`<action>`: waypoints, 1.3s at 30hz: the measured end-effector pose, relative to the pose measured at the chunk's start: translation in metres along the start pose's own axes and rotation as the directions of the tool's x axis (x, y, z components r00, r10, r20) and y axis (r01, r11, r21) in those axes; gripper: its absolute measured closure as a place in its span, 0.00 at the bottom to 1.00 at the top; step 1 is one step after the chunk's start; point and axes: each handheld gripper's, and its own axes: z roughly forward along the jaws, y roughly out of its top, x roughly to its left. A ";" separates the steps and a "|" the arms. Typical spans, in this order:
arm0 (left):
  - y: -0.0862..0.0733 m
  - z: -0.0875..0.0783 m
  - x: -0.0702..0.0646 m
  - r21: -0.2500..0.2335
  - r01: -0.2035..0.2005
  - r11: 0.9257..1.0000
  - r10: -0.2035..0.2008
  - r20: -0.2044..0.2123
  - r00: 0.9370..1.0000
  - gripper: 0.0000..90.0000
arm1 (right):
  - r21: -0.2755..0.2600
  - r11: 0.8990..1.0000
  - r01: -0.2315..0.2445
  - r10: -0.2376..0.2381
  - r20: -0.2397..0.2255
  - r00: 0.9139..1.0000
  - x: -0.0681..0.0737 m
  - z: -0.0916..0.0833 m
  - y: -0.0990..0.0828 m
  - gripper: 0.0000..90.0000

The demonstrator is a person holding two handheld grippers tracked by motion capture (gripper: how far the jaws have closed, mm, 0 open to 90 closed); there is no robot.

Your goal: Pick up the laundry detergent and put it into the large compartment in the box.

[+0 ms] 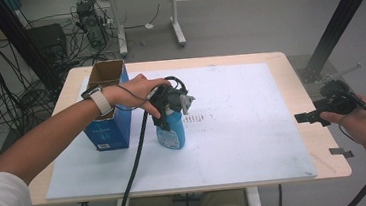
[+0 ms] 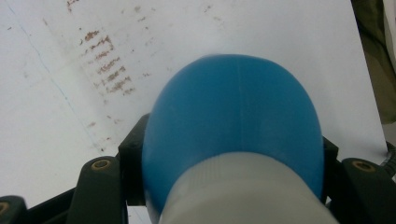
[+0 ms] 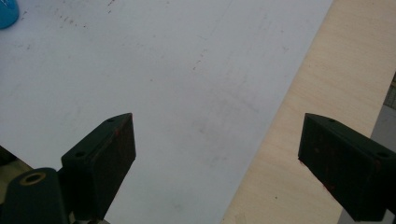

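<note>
Gripping the blue bottle (image 1: pixel 170 132) near its white top, your left gripper (image 1: pixel 167 104) has its jaws clamped on both sides of it; the bottle stands upright on the white board (image 1: pixel 243 128), just beside the blue box (image 1: pixel 108 120). That box stands open at the top, and the print low on its front is too small to read. No writing shows on the bottle.

Your right gripper (image 1: pixel 322 113) hangs over the table edge, well apart from the bottle, jaws spread wide with nothing between them.

The white board covers most of a pale wooden table (image 1: pixel 297 80). It carries faint scuffs and a patch of brownish streaks (image 1: pixel 198 117) just beside the bottle. Behind the table lies a grey floor with tangled black cables (image 1: pixel 4 93) and the legs of another table (image 1: pixel 177 28).

Your left gripper view gives the bottle's rounded blue shoulder (image 2: pixel 233 121) and ribbed white cap up close, with the streaks (image 2: pixel 107 65) beyond. Your right gripper view gives the board's edge meeting bare wood (image 3: pixel 317 107), and a sliver of the bottle (image 3: pixel 7 11) in the far corner.
</note>
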 end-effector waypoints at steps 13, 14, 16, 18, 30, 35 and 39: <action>0.001 0.000 0.000 0.003 0.005 1.000 -0.005 -0.002 1.000 0.42 | 0.000 1.000 0.004 -0.004 0.001 1.000 0.000 0.000 0.002 0.12; 0.001 0.000 0.000 0.004 0.005 1.000 -0.005 -0.001 1.000 0.42 | 0.000 1.000 0.004 -0.004 0.001 1.000 0.000 0.000 0.002 0.12; 0.001 0.000 0.000 0.003 0.004 1.000 -0.004 -0.001 1.000 0.42 | 0.001 1.000 0.004 -0.004 0.001 1.000 0.000 0.000 0.003 0.12; 0.001 0.000 0.001 0.004 0.005 1.000 -0.005 0.003 1.000 0.42 | 0.001 1.000 0.003 -0.003 0.000 1.000 0.000 0.000 0.003 0.12; 0.001 0.000 0.002 0.001 0.006 1.000 -0.006 0.005 1.000 0.42 | 0.002 1.000 0.004 -0.004 0.002 1.000 0.000 0.000 0.004 0.12; 0.000 0.000 0.002 0.002 0.012 1.000 -0.012 0.008 1.000 0.42 | 0.004 1.000 0.008 -0.008 0.002 1.000 0.000 0.000 0.004 0.12; 0.000 0.000 0.003 0.002 0.014 1.000 -0.014 0.009 1.000 0.42 | 0.003 1.000 0.006 -0.006 0.003 1.000 0.000 -0.001 0.004 0.12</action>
